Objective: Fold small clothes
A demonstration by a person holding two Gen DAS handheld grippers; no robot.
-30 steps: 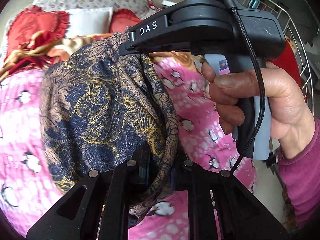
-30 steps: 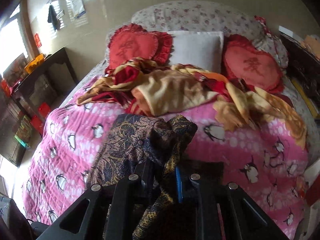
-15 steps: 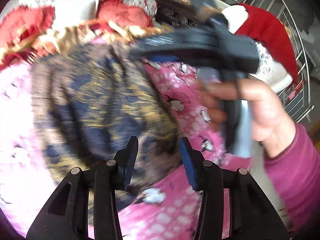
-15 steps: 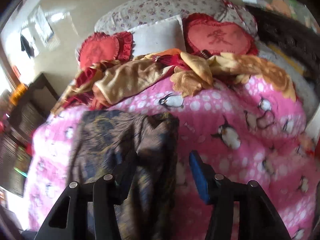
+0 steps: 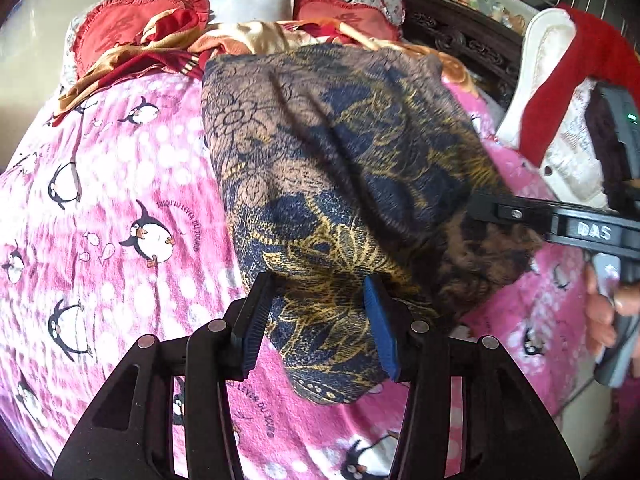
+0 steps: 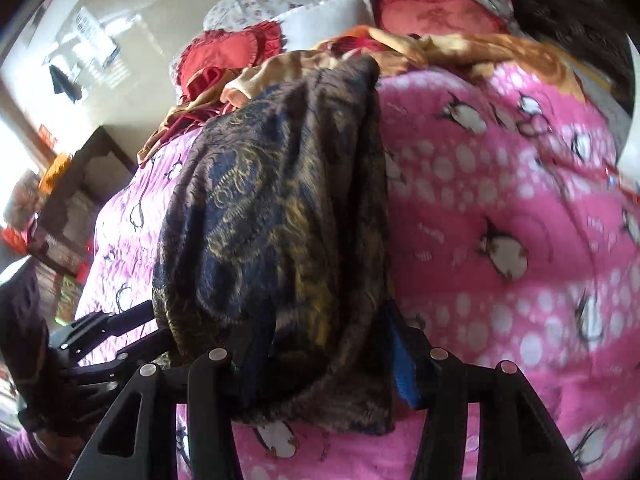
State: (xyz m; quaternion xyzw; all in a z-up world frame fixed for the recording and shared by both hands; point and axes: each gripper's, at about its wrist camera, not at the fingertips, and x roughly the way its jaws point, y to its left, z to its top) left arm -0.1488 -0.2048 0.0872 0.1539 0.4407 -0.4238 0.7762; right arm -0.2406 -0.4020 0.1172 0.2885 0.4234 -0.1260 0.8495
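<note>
A dark blue, brown and gold patterned garment (image 5: pixel 340 184) lies spread lengthwise on the pink penguin blanket (image 5: pixel 120 208). My left gripper (image 5: pixel 316 320) is open, its jaws standing either side of the garment's near end. My right gripper (image 6: pixel 332 348) is open too, over the garment (image 6: pixel 280 216) at its near edge; cloth bulges between its jaws. The right gripper also shows in the left wrist view (image 5: pixel 560 224) at the garment's right edge. The left gripper shows at lower left of the right wrist view (image 6: pixel 108 340).
Red heart cushions (image 5: pixel 120 32), a white pillow (image 5: pixel 248 0) and a crumpled orange and red blanket (image 5: pixel 168 52) lie at the bed's head. A dark carved bedside unit (image 5: pixel 460 36) and a white and red item (image 5: pixel 560 80) stand right. A dark table (image 6: pixel 76 200) stands left.
Both grippers have let go of the garment and opened. The garment has dropped from a held-up bunch to lie flat on the blanket. The right gripper has moved from above to its right edge.
</note>
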